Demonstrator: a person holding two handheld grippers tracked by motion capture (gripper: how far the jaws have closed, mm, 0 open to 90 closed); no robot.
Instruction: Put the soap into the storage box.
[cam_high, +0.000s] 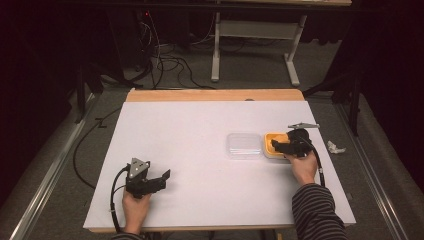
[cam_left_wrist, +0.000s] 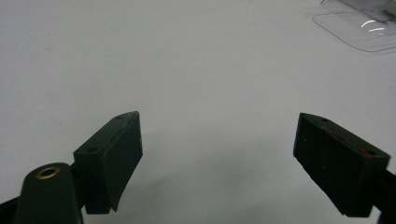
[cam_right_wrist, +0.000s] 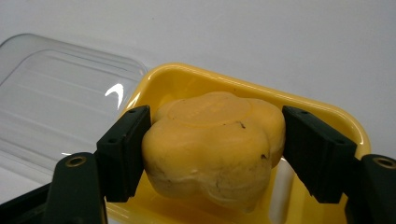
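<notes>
Clamping my right gripper (cam_right_wrist: 212, 149) on the lobed yellow sponge block (cam_right_wrist: 215, 144) over the yellow plastic tray (cam_right_wrist: 322, 114) near the table's right edge, beside the clear lid (cam_high: 244, 145), I idle the left gripper (cam_left_wrist: 217, 158), jaws apart, near the front-left corner.

The white table top (cam_high: 190, 150) lies bare across its left, far and middle stretches, open to any pass; at the right, a clear flat plastic lid (cam_high: 244, 145) sits touching the left side of a yellow rectangular plastic tray (cam_high: 269, 139); the right gripper (cam_high: 280, 146) and hand crowd the tray's near side.
</notes>
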